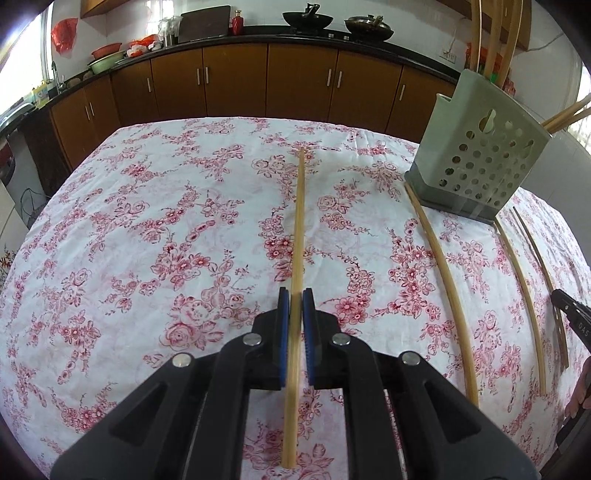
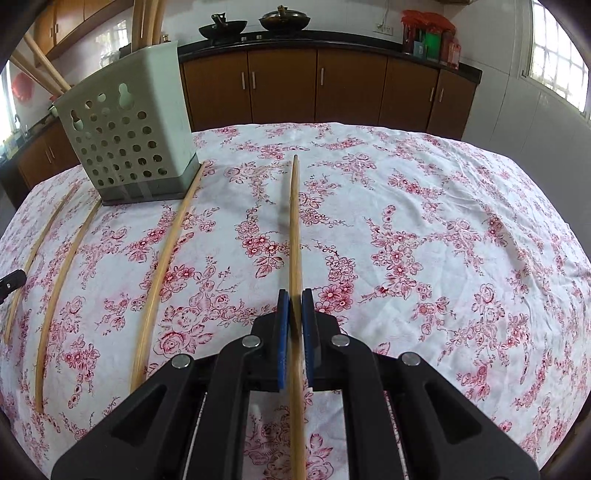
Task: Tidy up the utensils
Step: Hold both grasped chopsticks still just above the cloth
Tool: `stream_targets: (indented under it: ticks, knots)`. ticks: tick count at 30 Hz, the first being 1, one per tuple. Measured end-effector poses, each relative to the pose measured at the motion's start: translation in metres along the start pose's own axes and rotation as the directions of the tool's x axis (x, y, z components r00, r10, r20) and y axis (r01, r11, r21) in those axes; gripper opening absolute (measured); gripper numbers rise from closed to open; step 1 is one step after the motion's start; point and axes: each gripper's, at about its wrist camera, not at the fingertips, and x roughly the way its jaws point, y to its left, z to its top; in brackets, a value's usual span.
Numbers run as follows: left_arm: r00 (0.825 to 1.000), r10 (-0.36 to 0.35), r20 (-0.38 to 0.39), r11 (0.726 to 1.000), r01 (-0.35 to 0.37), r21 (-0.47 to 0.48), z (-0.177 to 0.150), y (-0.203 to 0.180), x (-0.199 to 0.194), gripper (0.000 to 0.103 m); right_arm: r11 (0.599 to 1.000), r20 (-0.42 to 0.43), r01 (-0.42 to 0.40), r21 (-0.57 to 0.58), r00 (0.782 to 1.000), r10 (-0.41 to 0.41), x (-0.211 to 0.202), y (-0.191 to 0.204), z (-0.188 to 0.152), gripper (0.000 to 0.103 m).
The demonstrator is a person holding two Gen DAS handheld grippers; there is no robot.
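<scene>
My left gripper (image 1: 296, 295) is shut on a bamboo chopstick (image 1: 300, 221) that points straight ahead over the floral tablecloth (image 1: 147, 221). My right gripper (image 2: 295, 295) is shut on another bamboo chopstick (image 2: 294, 221), also pointing ahead. A pale green perforated utensil holder (image 1: 476, 162) stands at the right in the left wrist view and at the left in the right wrist view (image 2: 129, 133); several chopsticks stand in it. Three loose chopsticks lie on the cloth beside it (image 1: 443, 273) (image 1: 524, 291) (image 1: 543, 273), also in the right wrist view (image 2: 166, 258) (image 2: 62, 273) (image 2: 33, 254).
Brown kitchen cabinets (image 1: 236, 77) with a black counter run behind the table, with woks (image 1: 306, 18) on the stove. The right gripper's black tip (image 1: 572, 314) shows at the left wrist view's right edge. The left gripper's tip (image 2: 11, 280) shows at the right wrist view's left edge.
</scene>
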Motion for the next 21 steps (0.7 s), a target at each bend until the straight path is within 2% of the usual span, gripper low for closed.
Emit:
stream_targets:
  ticks: [21]
  knots:
    - [1.000,-0.011,0.002,1.000,0.011,-0.013,-0.0005,0.0012,0.0002,0.010,1.000,0.000,0.000,0.001,1.000,0.000,0.0002,-0.0009,0.0001,0.009]
